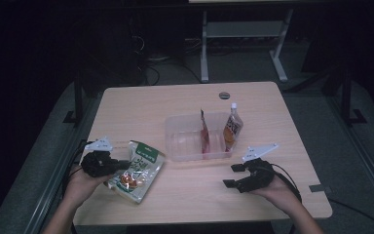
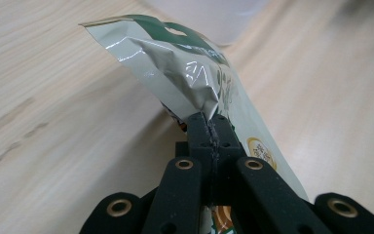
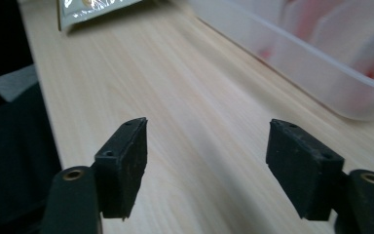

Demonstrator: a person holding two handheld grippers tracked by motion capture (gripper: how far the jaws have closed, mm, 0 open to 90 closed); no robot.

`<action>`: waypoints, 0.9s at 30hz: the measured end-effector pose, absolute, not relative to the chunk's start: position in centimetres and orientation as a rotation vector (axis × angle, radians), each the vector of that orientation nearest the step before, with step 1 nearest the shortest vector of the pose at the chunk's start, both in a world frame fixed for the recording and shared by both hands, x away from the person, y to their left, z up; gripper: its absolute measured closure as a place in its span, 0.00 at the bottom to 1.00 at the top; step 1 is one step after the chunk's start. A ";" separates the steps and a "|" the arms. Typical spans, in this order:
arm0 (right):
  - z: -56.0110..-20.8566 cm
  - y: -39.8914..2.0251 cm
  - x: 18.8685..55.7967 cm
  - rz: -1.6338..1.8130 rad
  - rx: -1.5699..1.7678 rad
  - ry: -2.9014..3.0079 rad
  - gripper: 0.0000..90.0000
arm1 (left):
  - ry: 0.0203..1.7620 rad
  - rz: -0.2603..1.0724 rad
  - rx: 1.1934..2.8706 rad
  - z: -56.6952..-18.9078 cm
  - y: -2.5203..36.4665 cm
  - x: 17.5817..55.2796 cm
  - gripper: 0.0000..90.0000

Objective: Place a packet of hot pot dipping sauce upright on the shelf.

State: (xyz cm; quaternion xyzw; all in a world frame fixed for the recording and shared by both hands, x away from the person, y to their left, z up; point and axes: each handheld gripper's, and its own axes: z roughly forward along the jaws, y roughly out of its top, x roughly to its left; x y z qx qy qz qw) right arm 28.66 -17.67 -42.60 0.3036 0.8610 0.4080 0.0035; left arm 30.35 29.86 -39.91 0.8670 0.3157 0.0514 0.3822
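On the pale worktop (image 1: 190, 195) the left tool (image 2: 209, 119) pinches the pouch (image 1: 137, 170) by its near edge, and the clear bin (image 1: 195, 139) lies to its right and farther off, while the empty right tool (image 1: 233, 175) stands wide, nearer the bin.

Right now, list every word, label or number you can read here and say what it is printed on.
None can be quoted.
Green and white snack bag: large print, too blurred to read.
Spouted pouch in the clear tray: label too small.
Red packet: nothing readable.
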 end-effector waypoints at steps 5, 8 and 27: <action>-42.6 -16.4 28.7 1.327 0.903 2.755 0.31 | 0.735 0.142 2.221 -39.3 28.8 28.6 1.00; -42.5 -15.8 28.7 1.335 0.871 2.772 0.31 | 0.699 0.124 2.213 -39.0 28.3 27.8 1.00; -41.5 -13.8 30.9 1.452 0.727 2.863 0.23 | 0.374 -0.043 2.258 -38.8 19.4 28.4 1.00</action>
